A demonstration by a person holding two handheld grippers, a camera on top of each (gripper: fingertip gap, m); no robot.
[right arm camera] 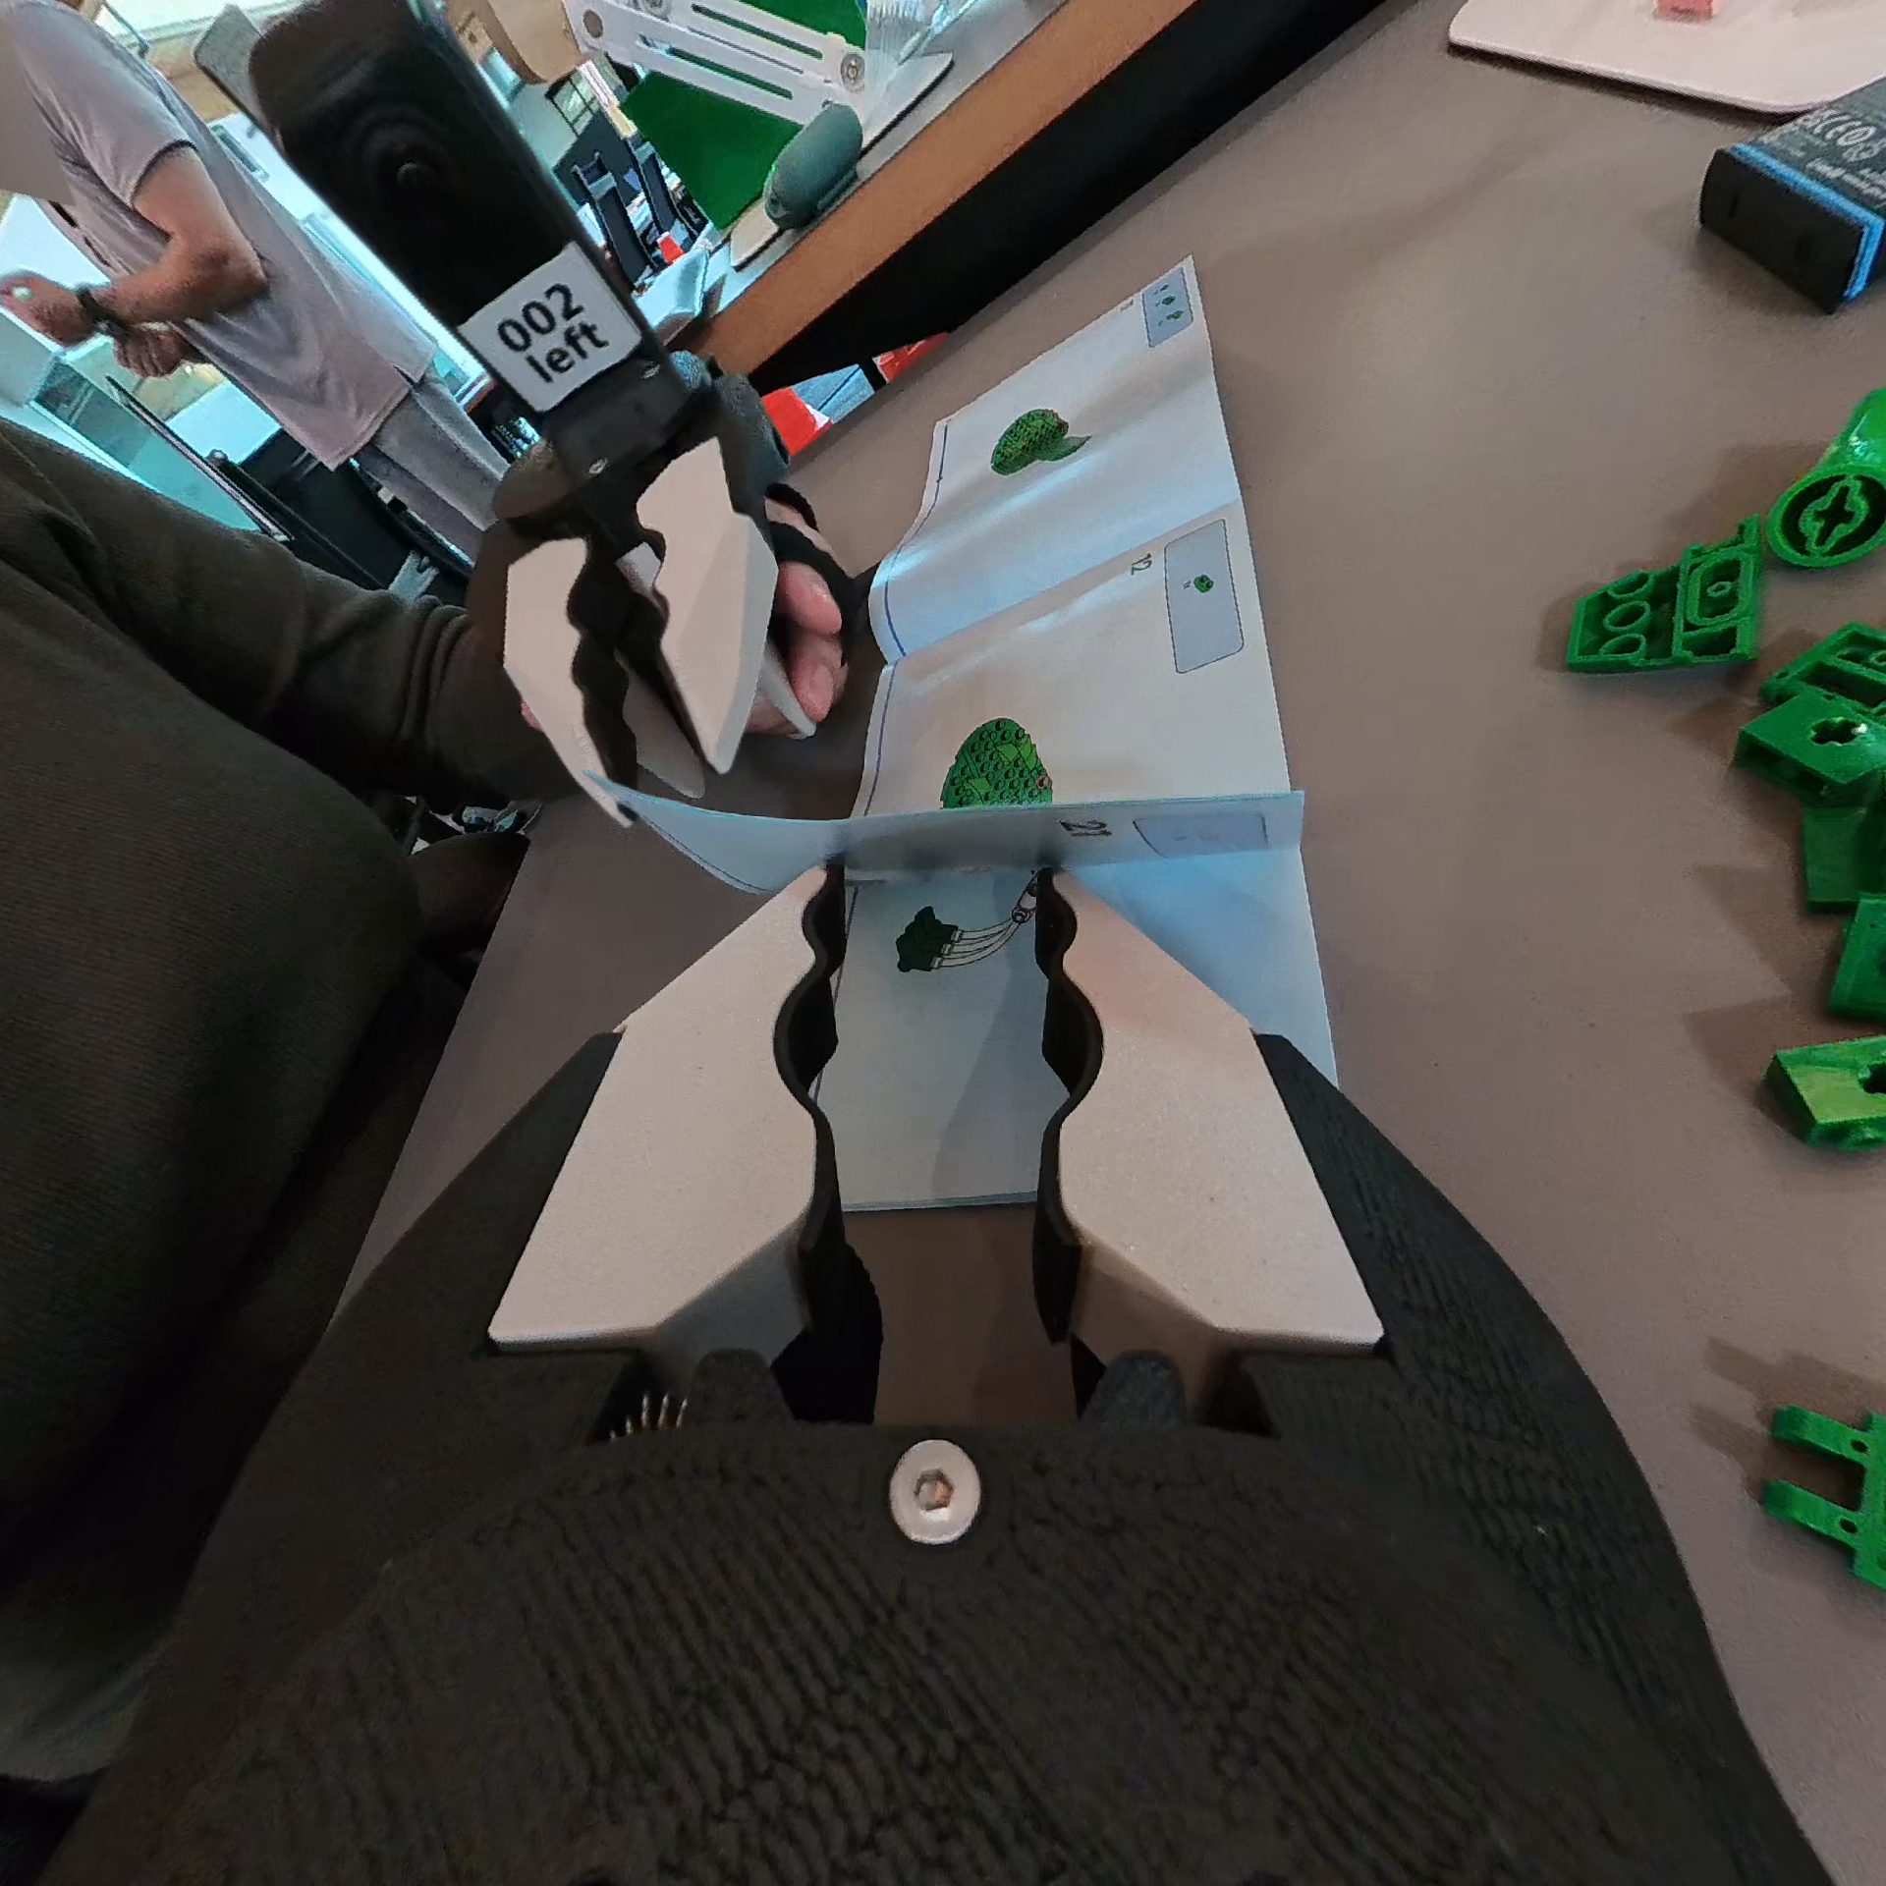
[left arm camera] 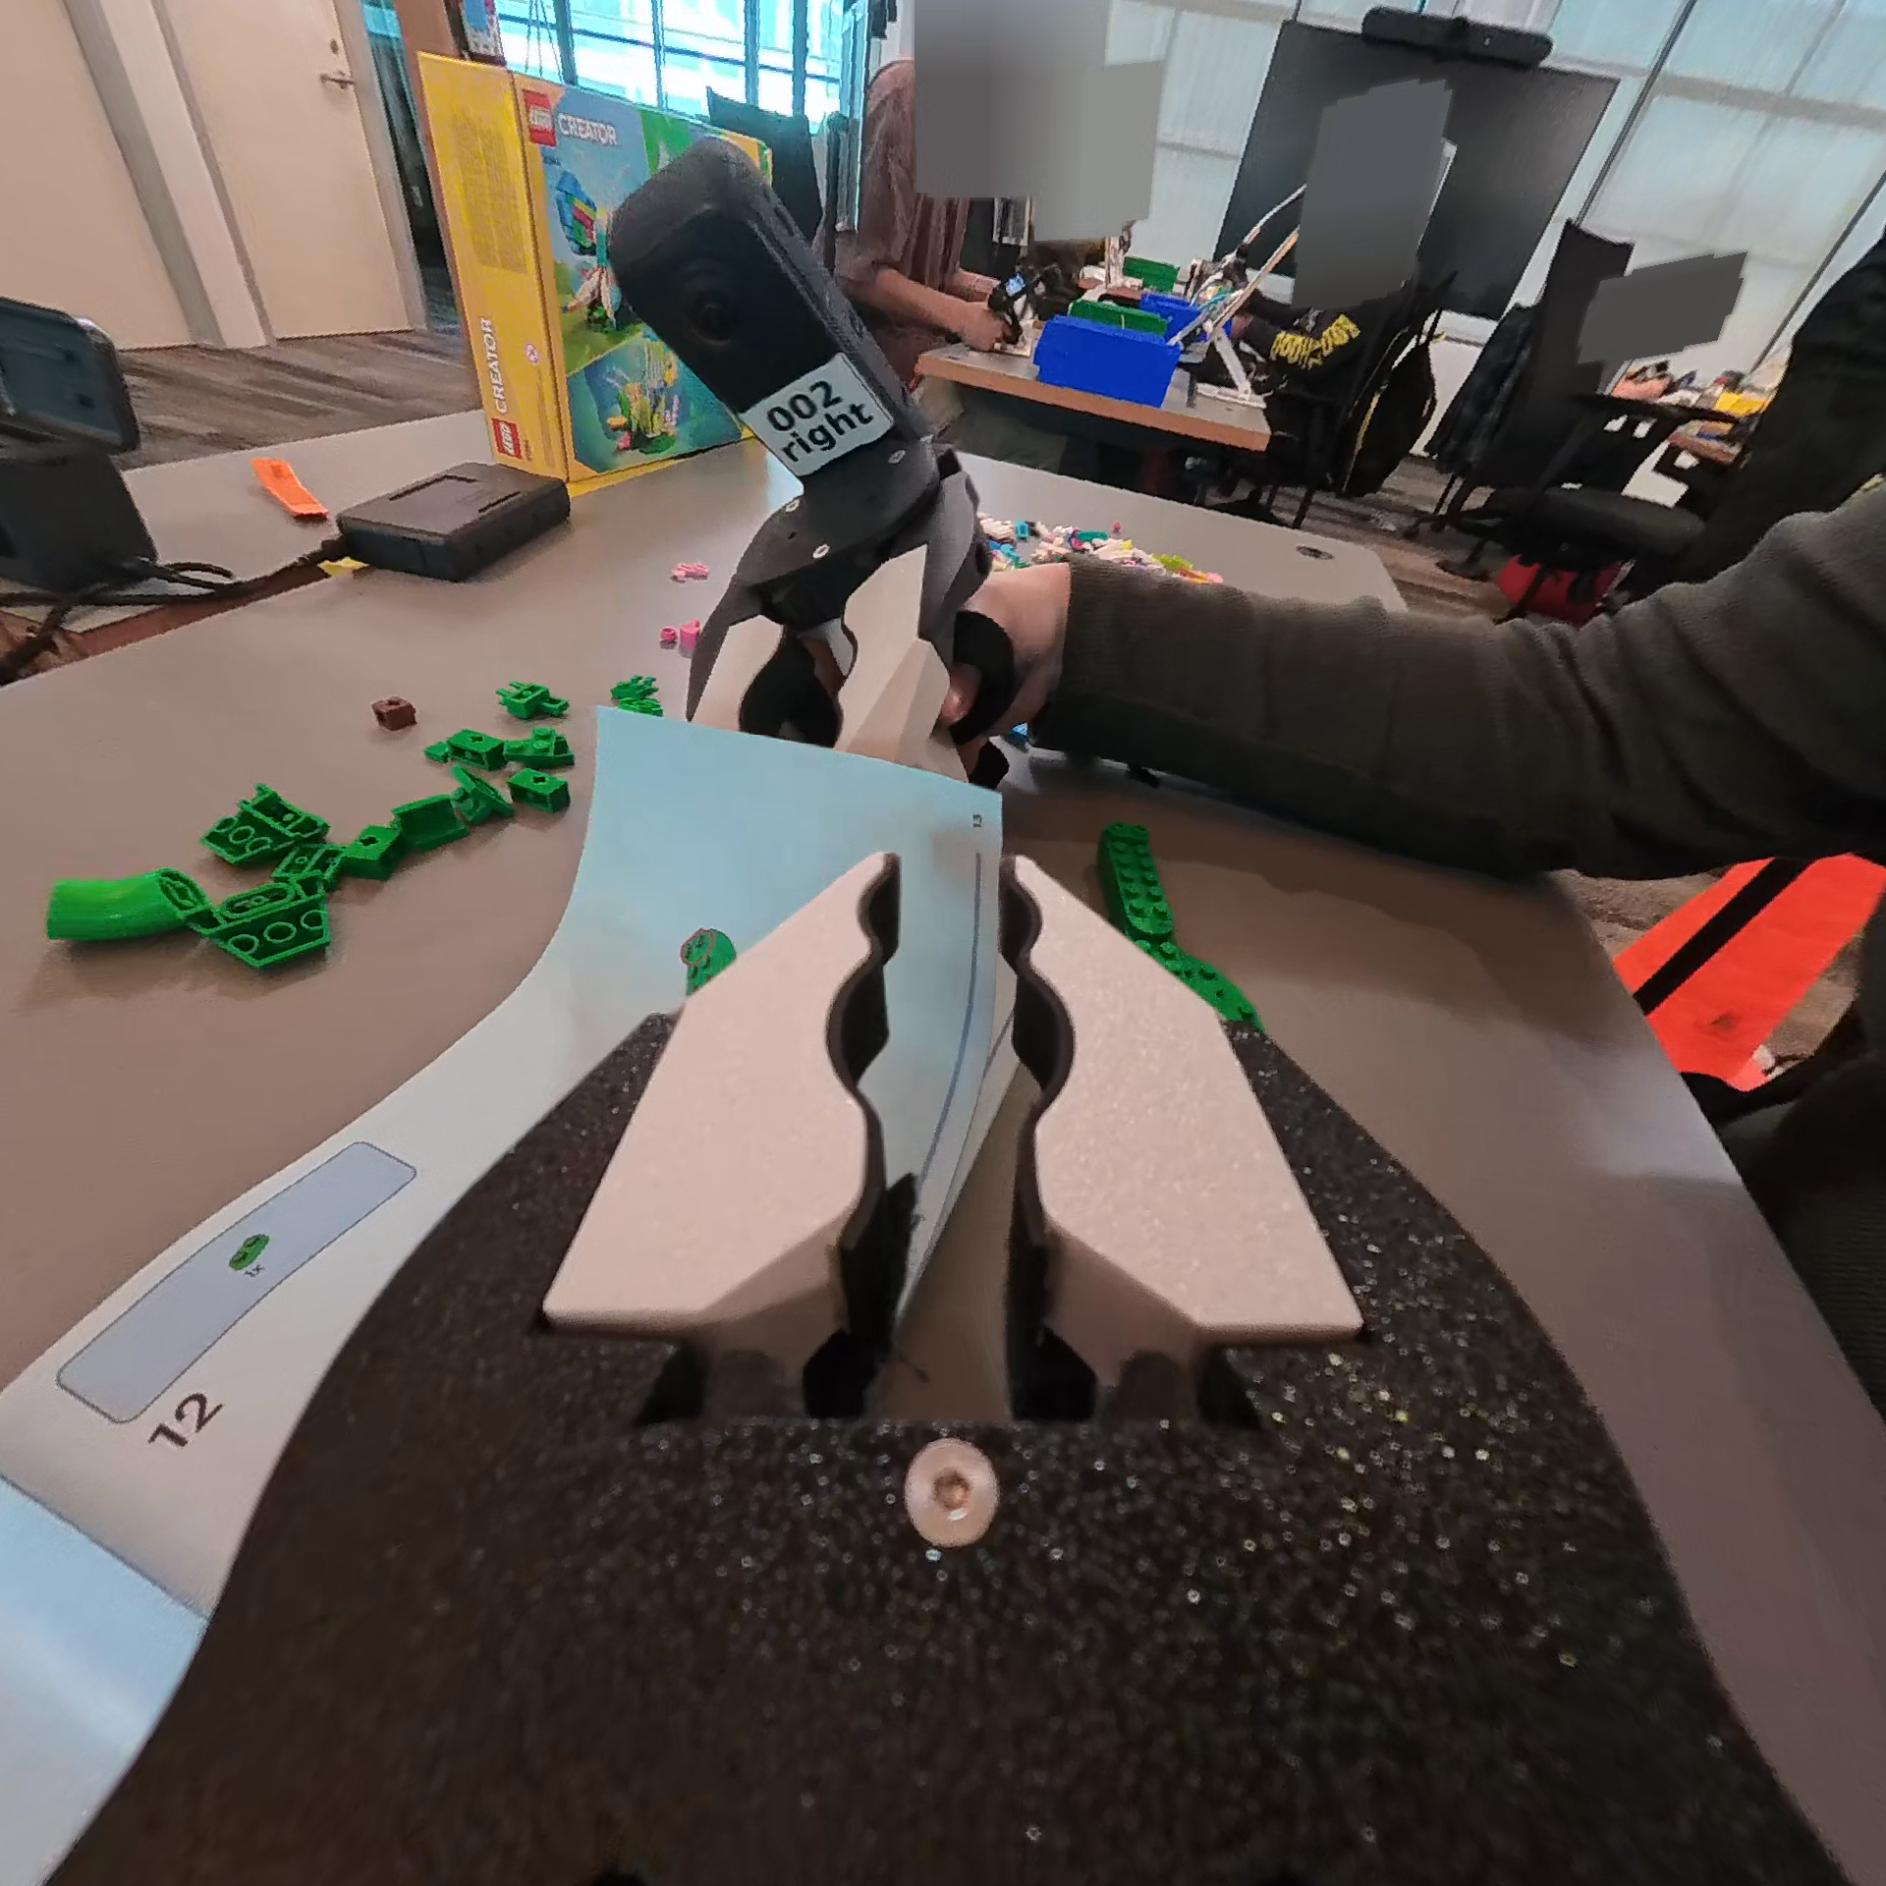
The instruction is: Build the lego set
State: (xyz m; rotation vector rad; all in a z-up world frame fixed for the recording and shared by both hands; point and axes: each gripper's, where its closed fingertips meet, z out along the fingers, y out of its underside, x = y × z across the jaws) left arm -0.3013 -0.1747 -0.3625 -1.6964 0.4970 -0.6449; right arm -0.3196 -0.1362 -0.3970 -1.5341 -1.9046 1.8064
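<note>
Far to the left of the instruction booklet (left arm camera: 776,816), a scatter of loose green lego pieces (left arm camera: 276,867) lies on the grey table (left arm camera: 204,1072), with one small brown piece (left arm camera: 393,711) just beyond them. Back behind that, the yellow lego box (left arm camera: 572,306) stands upright, a black case (left arm camera: 454,515) lying in front of it. On to the booklet itself: it lies open on the table, and one lifted page (right arm camera: 1021,832) curls up off the spread. The left gripper (left arm camera: 951,867) has that page running between its fingers, and from the right wrist view its tips look drawn nearly together, nipping the page's near corner. At the page's far edge sits the right gripper (left arm camera: 791,704), held in a person's hand (left arm camera: 1010,633) with a dark sleeve; its fingers (right arm camera: 714,1072) are spread wide, gripping nothing, tips right at the raised page with the printed sheet showing between them. Just right of the booklet, a green studded plate build (left arm camera: 1138,883) lies flat on the table, and well beyond it there's a heap of mixed-colour pieces (left arm camera: 1082,546).
</note>
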